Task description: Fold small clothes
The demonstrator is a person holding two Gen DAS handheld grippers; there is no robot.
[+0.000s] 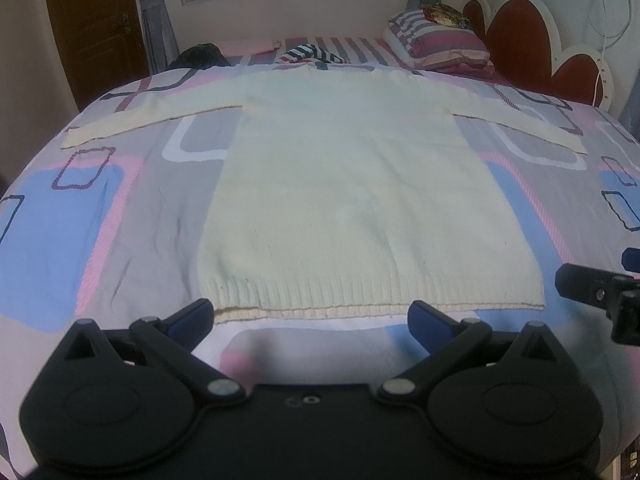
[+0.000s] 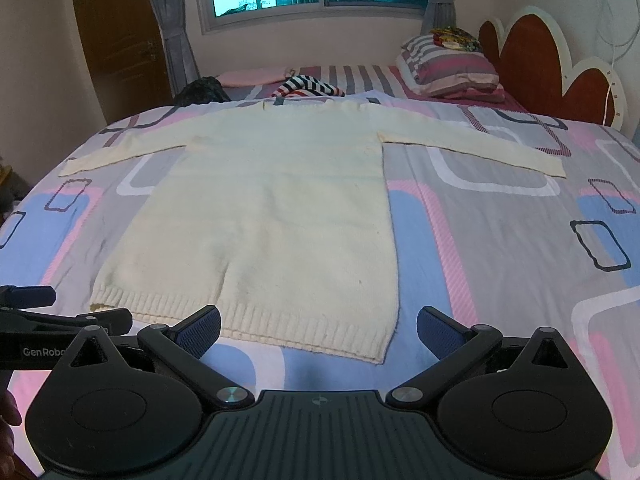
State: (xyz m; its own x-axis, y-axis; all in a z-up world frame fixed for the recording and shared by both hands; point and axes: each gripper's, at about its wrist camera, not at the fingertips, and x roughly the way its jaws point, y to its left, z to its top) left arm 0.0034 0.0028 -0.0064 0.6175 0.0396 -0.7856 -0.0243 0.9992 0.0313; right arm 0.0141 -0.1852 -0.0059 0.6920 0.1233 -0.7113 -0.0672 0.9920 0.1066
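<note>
A cream knitted sweater [image 1: 352, 184] [image 2: 272, 208] lies flat on the bed, both sleeves stretched out sideways and its ribbed hem toward me. My left gripper [image 1: 310, 314] hovers open just before the hem, one fingertip at either side of the hem's middle stretch, holding nothing. My right gripper [image 2: 318, 328] is open too, straddling the hem's right corner. Each gripper shows in the other's view: the right one [image 1: 600, 288] at the right edge, the left one [image 2: 48, 312] at the left edge.
The patterned bedspread [image 1: 100, 216] [image 2: 500, 240] covers the bed. A striped garment [image 2: 308, 86], a dark bundle [image 2: 202, 90] and striped pillows [image 2: 452, 66] lie at the far end. The red headboard [image 2: 536, 60] stands at right, a door [image 2: 116, 32] at left.
</note>
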